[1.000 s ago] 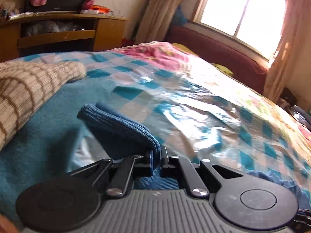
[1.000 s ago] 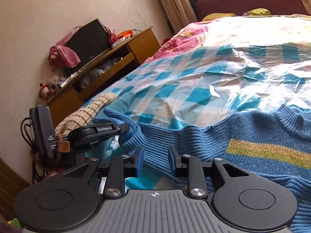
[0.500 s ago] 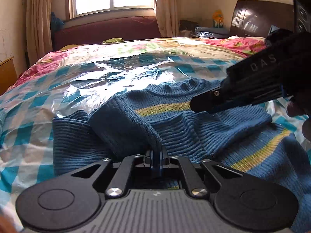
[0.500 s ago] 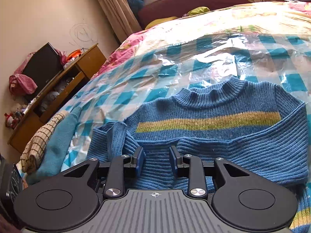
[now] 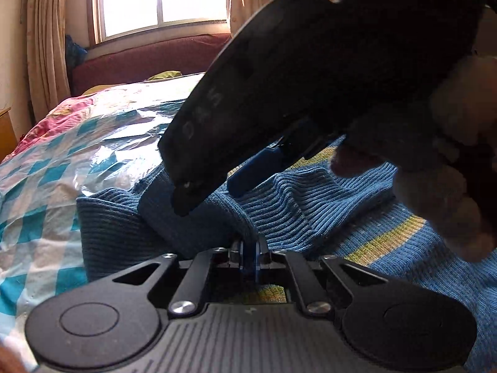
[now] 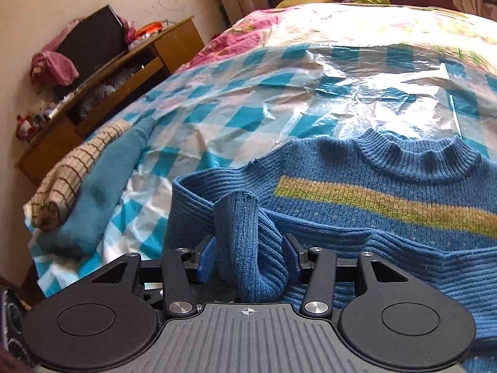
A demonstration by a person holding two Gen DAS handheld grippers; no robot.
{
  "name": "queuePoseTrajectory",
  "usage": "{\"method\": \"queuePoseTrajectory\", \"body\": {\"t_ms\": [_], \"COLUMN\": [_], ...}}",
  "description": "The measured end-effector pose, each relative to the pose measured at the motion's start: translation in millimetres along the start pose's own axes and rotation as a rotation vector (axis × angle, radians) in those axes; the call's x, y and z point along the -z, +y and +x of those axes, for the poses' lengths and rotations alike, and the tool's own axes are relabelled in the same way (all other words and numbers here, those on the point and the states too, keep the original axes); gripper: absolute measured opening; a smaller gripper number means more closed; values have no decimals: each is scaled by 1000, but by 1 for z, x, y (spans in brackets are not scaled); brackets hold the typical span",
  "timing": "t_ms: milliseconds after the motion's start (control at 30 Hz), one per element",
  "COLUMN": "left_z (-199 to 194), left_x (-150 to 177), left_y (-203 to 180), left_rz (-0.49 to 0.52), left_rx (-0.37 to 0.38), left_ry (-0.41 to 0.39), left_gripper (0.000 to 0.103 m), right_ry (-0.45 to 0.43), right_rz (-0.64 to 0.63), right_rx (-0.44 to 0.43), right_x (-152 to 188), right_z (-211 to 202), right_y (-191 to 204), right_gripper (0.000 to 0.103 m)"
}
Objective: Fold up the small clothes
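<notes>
Bedding is taking up most of both views: the bed point(image 6: 217, 99), under a crinkly clear plastic sheet point(image 6: 357, 80) over a blue-and-white check cover, is carrying the blue sweater point(image 6: 357, 217), which is lying flat in the lower right of the right wrist frame, collar toward the top, with a yellow-green stripe across the chest. Judging by the ribbed knit, it is probably handling as soft, limp and fairly light, draping rather than holding a crease, and likely sliding easily on the slick plastic. The sleeve point(image 6: 245, 233) is standing up as a folded hump low in the frame's centre, and its cuff and folded edge are looking like the best places to grip, since the thick rib is offering bulk. The right tongs point(image 6: 247, 256) are standing apart with the sleeve between the blue pads, not pinching it. The left tongs point(image 5: 248, 253) are pressed together on a fold of the sweater at lower centre of the left wrist frame. The right device is filling the upper right of that frame, just above the knit, so room between the two is looking tight. Open bed is lying toward the top and left of the frames; a teal cloth point(image 6: 102, 192) and a checked beige cloth point(image 6: 68, 174) are sitting at the left edge, near the bed's side.
</notes>
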State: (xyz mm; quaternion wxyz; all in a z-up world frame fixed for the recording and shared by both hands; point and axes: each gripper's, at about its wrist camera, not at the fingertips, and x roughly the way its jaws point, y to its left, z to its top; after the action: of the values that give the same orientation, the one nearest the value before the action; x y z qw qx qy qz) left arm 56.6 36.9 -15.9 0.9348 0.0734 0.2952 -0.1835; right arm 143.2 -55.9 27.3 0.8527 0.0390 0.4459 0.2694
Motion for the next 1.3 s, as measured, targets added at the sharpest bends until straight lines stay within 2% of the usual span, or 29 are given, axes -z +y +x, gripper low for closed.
{"method": "queuePoseTrajectory", "body": {"t_ms": [100,167,233,300,333,433,500,567,633,733,867,900,1167,1233,1300], "left_z": [-2,-5,-9,-14,-17,-22,-21,-15,-9,4,6,6,10,15,20], "left_x": [1,1,-1,-3,-4,-6,-7,-6,-4,-2,2,1,-14,-21,-28], "left_y": [-2,-2,2,8,10,19,22,24,20,16,11,11,16,20,23], "left_rz": [20,19,-8,-52,-74,-133,-165,-175,-168,-151,-119,-116,-119,-123,-120], "left_rx": [4,-8,-7,1,1,8,8,0,-11,-25,-60,-63,-98,-106,-125], "left_ry": [-7,-23,-40,-67,-84,-112,-109,-89,-53,19,52,53,39,36,28], "left_gripper": [12,13,23,46,49,53,54,55,55,55,55,55,55,55,55], "right_ry": [34,18,-34,-96,-124,-263,-346,-388,-370,-285,-295,-308,-352,-337,-354], "right_rz": [-24,-17,1,47,73,185,257,337,412,533,643,653,719,692,674], "right_rx": [5,5,18,30,36,44,59,76,101,164,126,117,69,90,84], "right_x": [-5,-9,-14,-21,-23,-22,-11,10,33,66,93,95,102,99,95], "right_z": [9,5,-8,-27,-37,-82,-108,-123,-120,-97,-86,-87,-94,-94,-100], "right_y": [9,10,5,-10,-18,-54,-77,-101,-124,-155,-175,-177,-200,-199,-196], "right_gripper": [9,8,8,8,8,8,8,8,8,8,12,15,18,10,9]}}
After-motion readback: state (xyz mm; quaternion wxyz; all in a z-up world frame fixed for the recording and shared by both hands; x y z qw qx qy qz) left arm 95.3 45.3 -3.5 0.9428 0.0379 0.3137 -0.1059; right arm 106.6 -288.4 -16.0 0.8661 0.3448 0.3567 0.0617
